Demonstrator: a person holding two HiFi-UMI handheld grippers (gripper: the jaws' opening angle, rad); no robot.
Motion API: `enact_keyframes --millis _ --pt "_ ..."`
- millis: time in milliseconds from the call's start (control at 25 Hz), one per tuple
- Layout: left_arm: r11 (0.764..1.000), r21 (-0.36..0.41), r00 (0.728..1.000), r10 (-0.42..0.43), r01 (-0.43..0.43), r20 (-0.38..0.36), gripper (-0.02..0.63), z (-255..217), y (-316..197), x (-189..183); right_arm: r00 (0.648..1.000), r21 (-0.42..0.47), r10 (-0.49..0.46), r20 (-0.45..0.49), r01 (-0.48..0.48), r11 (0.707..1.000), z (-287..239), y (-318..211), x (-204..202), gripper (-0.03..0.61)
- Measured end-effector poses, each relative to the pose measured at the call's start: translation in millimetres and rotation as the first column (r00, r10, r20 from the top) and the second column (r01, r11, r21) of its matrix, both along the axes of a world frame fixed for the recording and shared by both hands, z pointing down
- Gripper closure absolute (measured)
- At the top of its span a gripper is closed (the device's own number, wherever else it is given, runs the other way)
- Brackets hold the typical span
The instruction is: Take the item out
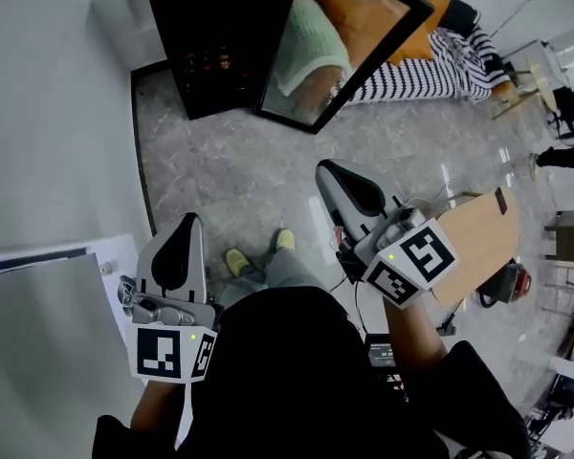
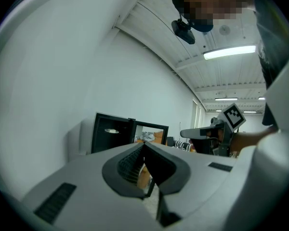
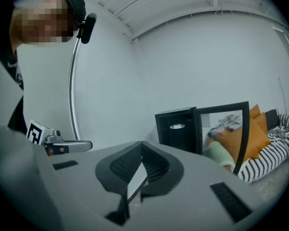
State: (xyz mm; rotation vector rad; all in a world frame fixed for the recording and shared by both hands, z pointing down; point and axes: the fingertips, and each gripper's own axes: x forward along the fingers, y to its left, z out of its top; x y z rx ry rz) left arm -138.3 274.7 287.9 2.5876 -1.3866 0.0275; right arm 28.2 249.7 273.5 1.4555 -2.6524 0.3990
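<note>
A black cabinet (image 1: 220,55) stands against the far wall with its glass door (image 1: 349,46) swung open to the right. Inside it, on an upper shelf, lies a white round item (image 2: 111,130), also seen in the right gripper view (image 3: 177,126). My left gripper (image 1: 179,220) and right gripper (image 1: 323,168) are held level over the floor, well short of the cabinet and pointing toward it. The left gripper (image 2: 144,144) has its tips together with nothing between them. So does the right gripper (image 3: 142,142).
A sofa (image 1: 430,65) with orange cushions and a striped blanket sits right of the cabinet. A white surface (image 1: 38,342) is at my near left, a wooden board (image 1: 478,242) at my right. My feet in yellow shoes (image 1: 237,259) stand on grey marble floor (image 1: 230,180).
</note>
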Motion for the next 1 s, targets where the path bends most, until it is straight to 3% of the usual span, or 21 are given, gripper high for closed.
enact_keyframes --millis 480,1000 --pt "1.000 0.022 1.000 -0.003 0.003 -0.003 0.604 -8.4 -4.5 -14.7 1.000 0.033 -0.006 -0.003 0.007 0.999 -12.4 -5.2 -12.5 0.571" --pt "1.000 0.009 1.000 -0.006 0.006 0.025 0.604 2.7 -46.7 -10.6 1.000 0.023 -0.001 0.007 0.001 1.000 7.2 -49.8 -4.9 0.571"
